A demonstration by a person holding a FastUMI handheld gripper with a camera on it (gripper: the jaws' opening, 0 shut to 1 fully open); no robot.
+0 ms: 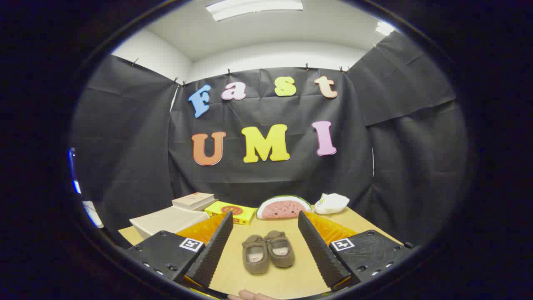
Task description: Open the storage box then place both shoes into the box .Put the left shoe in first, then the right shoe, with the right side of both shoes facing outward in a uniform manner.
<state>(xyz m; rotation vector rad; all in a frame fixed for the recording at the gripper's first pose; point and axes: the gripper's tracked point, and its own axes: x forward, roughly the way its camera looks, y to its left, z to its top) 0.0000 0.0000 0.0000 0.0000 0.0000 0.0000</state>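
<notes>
Nearest thing, right at the bottom between the fingers, is a bit of a person's hand poking in at the counter's near edge. The claw is spread wide, nothing pinched, nothing touching either finger.

Sitting on the tan counter between the two fingers and slightly ahead of them: the pair of shoes. Small brown fuzzy slipper-type things, side by side and touching, toes pointing away toward the wall, with light insoles showing a reddish patch.

Past the fingertips there's a row of stuff along the back of the counter: a pale flat storage box on the left, lid shut, with a book just behind it, then a yellow box, a watermelon-slice plush with a face, and a white plush toy off to the right.
</notes>
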